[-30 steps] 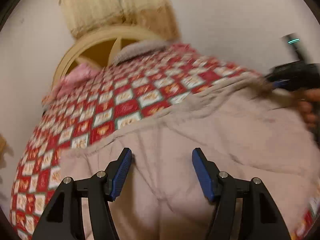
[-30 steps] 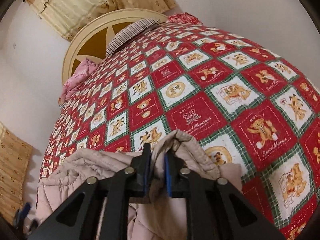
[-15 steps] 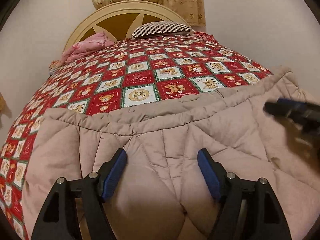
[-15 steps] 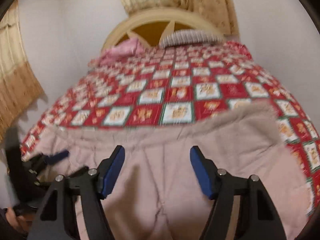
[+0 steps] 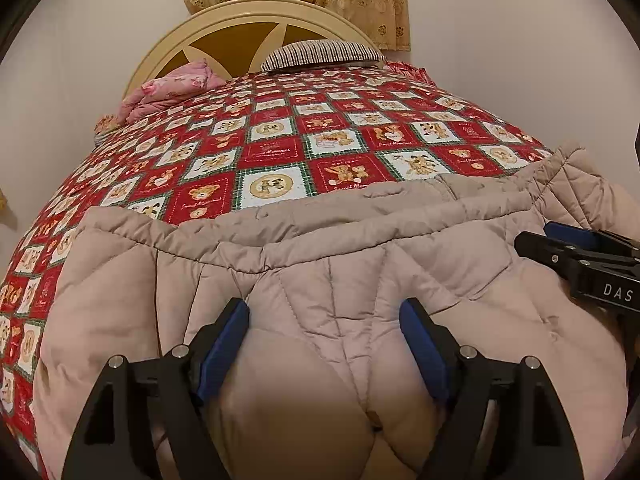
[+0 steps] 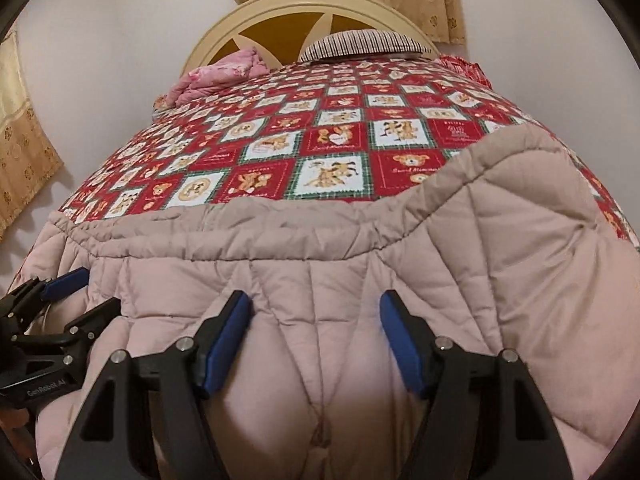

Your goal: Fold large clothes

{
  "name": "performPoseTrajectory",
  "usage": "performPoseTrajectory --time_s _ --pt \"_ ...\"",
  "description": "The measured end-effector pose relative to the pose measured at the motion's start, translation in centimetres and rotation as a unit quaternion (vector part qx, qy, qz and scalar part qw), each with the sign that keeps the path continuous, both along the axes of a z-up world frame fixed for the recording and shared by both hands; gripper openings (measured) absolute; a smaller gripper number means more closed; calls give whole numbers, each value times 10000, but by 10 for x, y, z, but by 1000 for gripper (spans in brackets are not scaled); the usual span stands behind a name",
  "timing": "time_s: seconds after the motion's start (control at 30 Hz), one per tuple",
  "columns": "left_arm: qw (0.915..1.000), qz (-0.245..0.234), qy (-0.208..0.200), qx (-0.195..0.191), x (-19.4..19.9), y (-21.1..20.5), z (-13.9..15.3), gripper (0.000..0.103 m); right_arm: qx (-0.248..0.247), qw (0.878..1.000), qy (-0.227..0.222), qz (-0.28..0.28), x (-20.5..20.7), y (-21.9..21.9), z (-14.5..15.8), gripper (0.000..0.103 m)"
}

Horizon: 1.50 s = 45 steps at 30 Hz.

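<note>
Both tools (image 5: 324, 316) tilted over coat (image 5: 320, 280)

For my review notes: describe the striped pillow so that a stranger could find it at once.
Start at the round cream headboard at the far end of the bed. The striped pillow lies at its foot, right of the crumpled pink bedding. It alone has thin dark and light stripes.

My left gripper (image 5: 324, 312) points forward and down, its jaws opening, blue pads (image 5: 224, 344) set wide with nothing pinched between them. My right gripper (image 6: 316, 308) tilts down the same way, jaws spread apart, gripping nothing. The two sit side by side, each showing at the edge of the other's view.
</note>
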<state>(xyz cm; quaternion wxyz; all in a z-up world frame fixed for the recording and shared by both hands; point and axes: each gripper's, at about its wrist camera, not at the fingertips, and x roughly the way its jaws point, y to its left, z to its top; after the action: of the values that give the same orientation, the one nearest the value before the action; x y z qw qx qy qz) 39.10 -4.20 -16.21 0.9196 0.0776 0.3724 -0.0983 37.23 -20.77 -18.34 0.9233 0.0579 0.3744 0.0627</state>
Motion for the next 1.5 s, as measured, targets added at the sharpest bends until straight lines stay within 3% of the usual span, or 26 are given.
performPoseTrajectory --time_s 0.2,1.03,1.17,1.27,1.33,1.4,1.47,1.5 --pt "10000 25 -27 55 3 -3 -3 81 87 9999 87 -68 3 -3 -6 70" --pt "9998 124 124 21 11 -1 -12 85 -404 9986 301 -157 12 7 -15 74" --pt "9998 130 136 19 6 3 4 85 -449 9984 293 -163 12 8 -15 74" --pt "9996 125 -182 -182 -1 15 34 85 -463 9984 298 -163 13 8 -16 74" --pt "9985 242 -479 -134 2 26 52 86 -467 9983 295 -163 13 8 -16 74" --pt "9974 513 -490 158 16 37 52 88 -462 9984 296 -163 13 7 -16 74" --pt "9947 930 -89 433 41 52 32 88 -459 9984 299 -163 13 8 -16 74" --pt "9933 1086 149 355 50 61 19 88 -465 9983 298 -163 13 8 -16 74"
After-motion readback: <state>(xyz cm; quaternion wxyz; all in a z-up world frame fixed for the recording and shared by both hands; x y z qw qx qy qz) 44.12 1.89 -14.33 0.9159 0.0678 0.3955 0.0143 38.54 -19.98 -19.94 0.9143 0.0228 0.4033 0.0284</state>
